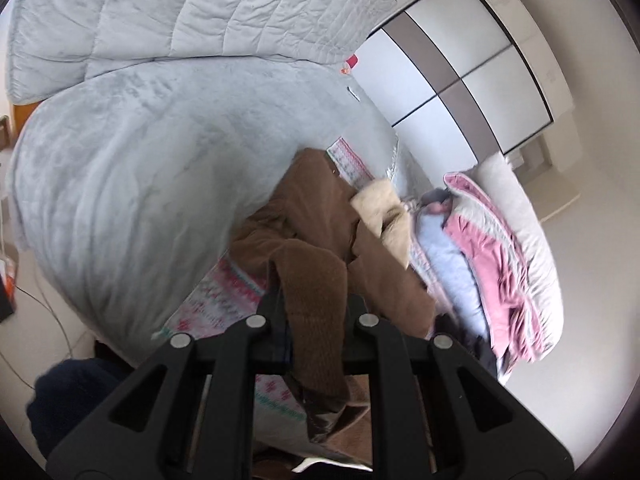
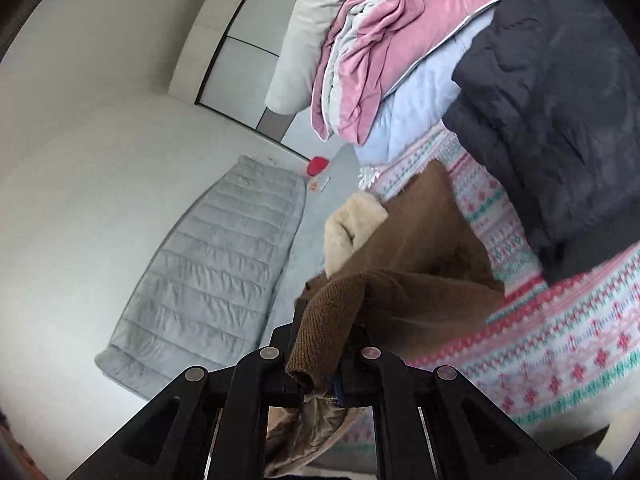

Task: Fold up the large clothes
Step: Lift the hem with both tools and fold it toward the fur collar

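A brown coat (image 1: 316,216) with a cream fleece collar (image 1: 384,212) lies on a pink-and-green patterned blanket (image 1: 224,292) on the bed. My left gripper (image 1: 314,300) is shut on a brown sleeve of the coat, which drapes down between its fingers. In the right wrist view the same coat (image 2: 420,240) and collar (image 2: 348,228) show. My right gripper (image 2: 320,344) is shut on the other brown knit sleeve cuff (image 2: 320,332), with shiny lining hanging below it.
A grey quilt (image 1: 160,152) covers the bed to the left. Piled pink, pale blue and white bedding (image 1: 492,256) lies to the right. A dark jacket (image 2: 560,120) lies on the patterned blanket (image 2: 560,340). A wardrobe (image 1: 460,72) stands behind.
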The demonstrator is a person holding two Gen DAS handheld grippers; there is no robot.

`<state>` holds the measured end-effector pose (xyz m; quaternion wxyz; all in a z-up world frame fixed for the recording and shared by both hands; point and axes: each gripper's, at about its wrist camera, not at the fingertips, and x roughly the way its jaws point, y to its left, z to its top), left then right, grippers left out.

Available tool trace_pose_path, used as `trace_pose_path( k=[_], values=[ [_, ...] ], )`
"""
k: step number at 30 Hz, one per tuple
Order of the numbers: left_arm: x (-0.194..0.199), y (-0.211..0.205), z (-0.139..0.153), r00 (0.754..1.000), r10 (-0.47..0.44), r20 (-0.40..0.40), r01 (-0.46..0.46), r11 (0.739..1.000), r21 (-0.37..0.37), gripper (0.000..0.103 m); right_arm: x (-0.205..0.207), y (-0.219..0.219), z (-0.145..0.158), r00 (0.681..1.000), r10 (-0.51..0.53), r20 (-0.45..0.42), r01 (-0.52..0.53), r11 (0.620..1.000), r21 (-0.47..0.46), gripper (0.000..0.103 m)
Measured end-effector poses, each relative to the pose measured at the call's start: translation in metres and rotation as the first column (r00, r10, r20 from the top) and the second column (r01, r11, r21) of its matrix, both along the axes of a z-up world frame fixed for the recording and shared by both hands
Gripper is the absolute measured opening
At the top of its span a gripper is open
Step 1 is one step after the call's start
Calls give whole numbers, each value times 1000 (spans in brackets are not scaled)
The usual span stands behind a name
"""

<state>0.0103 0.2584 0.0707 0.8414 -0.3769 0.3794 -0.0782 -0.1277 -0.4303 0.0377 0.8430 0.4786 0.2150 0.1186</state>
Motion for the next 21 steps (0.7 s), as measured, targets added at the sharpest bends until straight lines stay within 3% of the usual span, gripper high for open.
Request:
trace_pose_path(
  k=[6,8,11,16,19,21],
  values=[
    [57,-6,-9,998,14,-67,-15,1000,-14,16,75,-15,-17,996,5,-91,0,999,48,9],
    [95,-11,-10,995,15,-103,-18,999,-31,16,107,-19,-14,993,9,-115,-5,999,40,9],
    [163,-28,3,992,35,-121,-35,999,4,16,170,-23,10,993,0,-122,-6,999,-48,9],
    [293,-65,18,985,81,-151,-76,996,42,17,299,-42,52,992,-47,-119,31,991,-131,10],
    [378,-94,7,975,105,-196,-83,989,120,18,383,-52,49,983,-119,-143,93,979,-179,10],
    [434,-122,-17,972,68,-226,-12,971,240,27,433,-58,29,973,-149,-174,111,972,-209,11]
  ],
)
